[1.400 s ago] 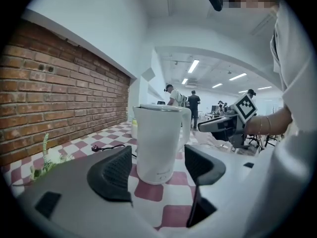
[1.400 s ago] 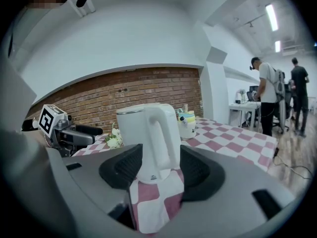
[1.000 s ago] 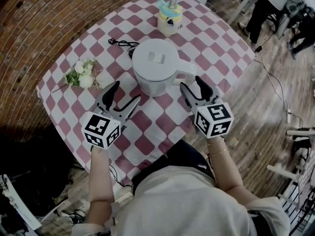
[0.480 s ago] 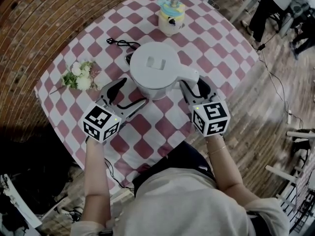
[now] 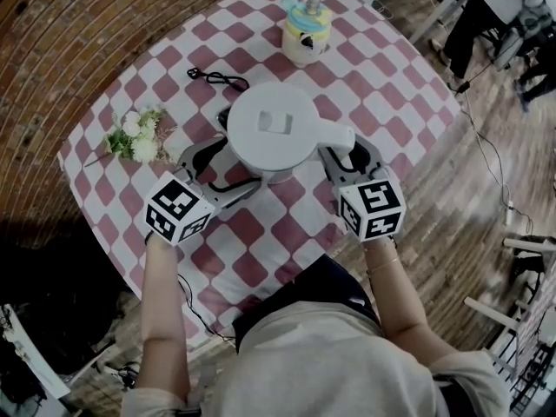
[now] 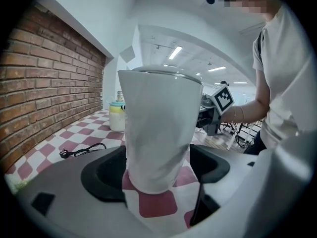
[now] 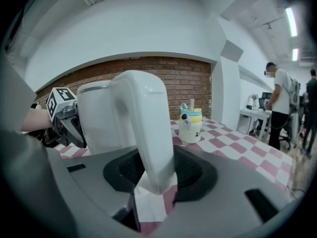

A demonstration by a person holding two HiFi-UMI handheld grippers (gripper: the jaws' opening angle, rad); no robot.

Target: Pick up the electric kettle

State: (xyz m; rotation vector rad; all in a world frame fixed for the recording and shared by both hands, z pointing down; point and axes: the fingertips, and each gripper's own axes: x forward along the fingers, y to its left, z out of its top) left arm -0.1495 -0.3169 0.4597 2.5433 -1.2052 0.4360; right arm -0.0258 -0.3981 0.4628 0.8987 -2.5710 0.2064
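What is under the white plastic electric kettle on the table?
Under the white plastic electric kettle lies the red-and-white checked tablecloth, visible round its foot. The patch directly beneath is covered, and where the black power cord ends beside it cannot be seen.

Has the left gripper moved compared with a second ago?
Yes. The left gripper has moved in toward the kettle: earlier it hung short of it, now the kettle's body stands between its jaws, which have just been opening.
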